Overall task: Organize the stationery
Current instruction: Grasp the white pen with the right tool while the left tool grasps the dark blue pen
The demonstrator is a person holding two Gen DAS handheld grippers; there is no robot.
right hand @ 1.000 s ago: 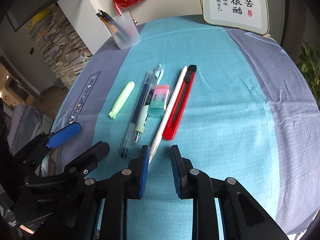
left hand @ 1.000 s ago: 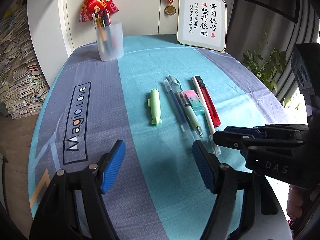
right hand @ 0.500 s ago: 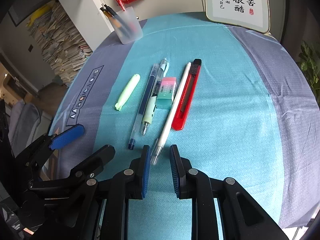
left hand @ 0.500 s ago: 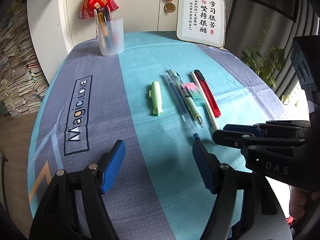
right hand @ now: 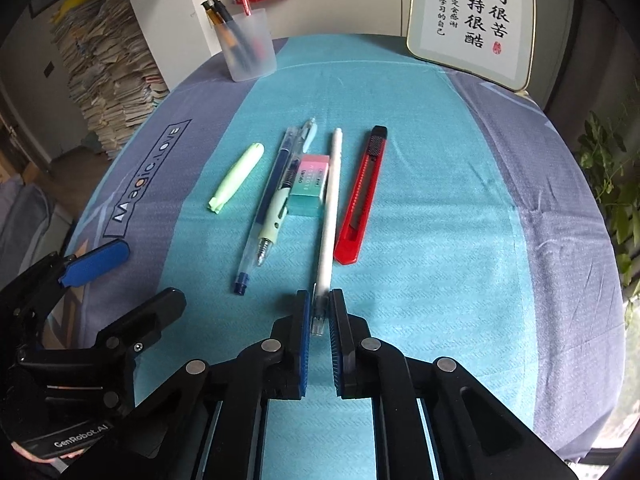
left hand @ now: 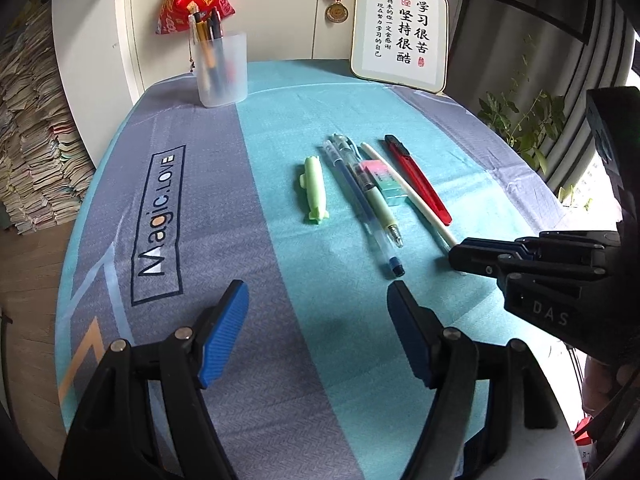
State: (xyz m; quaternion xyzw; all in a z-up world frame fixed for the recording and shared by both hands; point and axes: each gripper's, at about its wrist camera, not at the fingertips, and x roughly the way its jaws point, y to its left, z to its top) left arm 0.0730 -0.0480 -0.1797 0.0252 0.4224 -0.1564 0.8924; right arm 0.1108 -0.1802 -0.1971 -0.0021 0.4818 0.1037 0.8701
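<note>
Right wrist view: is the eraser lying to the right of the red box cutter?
No, the eraser lies left of the red box cutter, with the white pen between them.

The tablecloth (right hand: 420, 240) has a turquoise middle band and grey-violet side bands, with dark "Magic.LOVE" lettering in a frame. The white pen (right hand: 331, 208) has a clear tip. The cutter knife (right hand: 362, 196) is red with a black end. The eraser (right hand: 309, 185) goes from pink to mint green. The highlighter (right hand: 236, 178) is pale green. The pen cup (right hand: 250, 46) is frosted. Both grippers are black with blue ribbed pads (left hand: 224, 332).
</note>
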